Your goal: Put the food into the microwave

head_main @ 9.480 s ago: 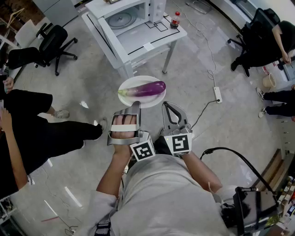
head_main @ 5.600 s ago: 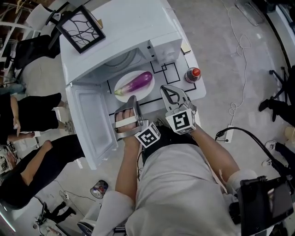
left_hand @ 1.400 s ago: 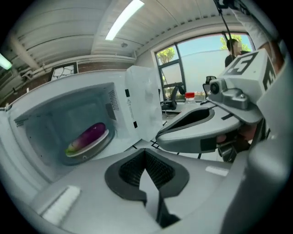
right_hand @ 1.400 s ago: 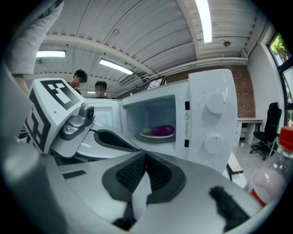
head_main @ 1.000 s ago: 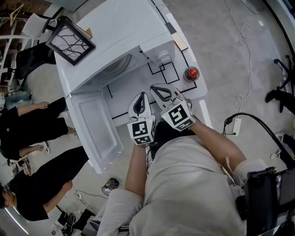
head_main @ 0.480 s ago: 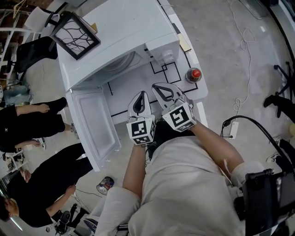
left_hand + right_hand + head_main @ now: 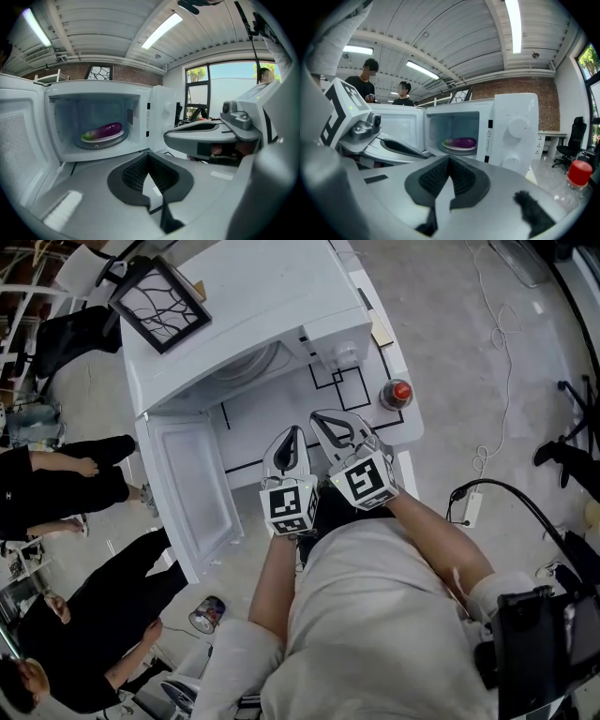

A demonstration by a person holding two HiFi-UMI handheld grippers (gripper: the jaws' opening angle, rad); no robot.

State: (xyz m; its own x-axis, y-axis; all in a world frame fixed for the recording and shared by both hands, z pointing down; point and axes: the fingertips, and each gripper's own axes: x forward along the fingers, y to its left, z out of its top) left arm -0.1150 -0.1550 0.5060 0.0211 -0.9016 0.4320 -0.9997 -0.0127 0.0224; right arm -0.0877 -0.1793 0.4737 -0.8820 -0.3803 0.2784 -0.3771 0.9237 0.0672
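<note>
A purple eggplant (image 7: 107, 129) lies on a white plate (image 7: 101, 137) on the turntable inside the open white microwave (image 7: 246, 298); the right gripper view shows the same eggplant (image 7: 464, 141) through the opening. In the head view the food is hidden under the microwave's top. My left gripper (image 7: 292, 433) and right gripper (image 7: 321, 418) hover side by side over the white table (image 7: 281, 413), in front of the opening. Both are shut with nothing between the pads, as each gripper view shows for the left gripper (image 7: 149, 161) and the right gripper (image 7: 449, 168).
The microwave door (image 7: 187, 495) hangs open to the left. A framed picture (image 7: 159, 302) rests on top of the microwave. A red-capped bottle (image 7: 400, 392) stands at the table's right corner. People stand at the left (image 7: 66, 484). A cable and power strip (image 7: 466, 507) lie on the floor.
Earlier my left gripper carried the plate with the eggplant; the plate now lies inside the microwave. Both grippers are drawn back and shut. Over the last second they stayed still.
</note>
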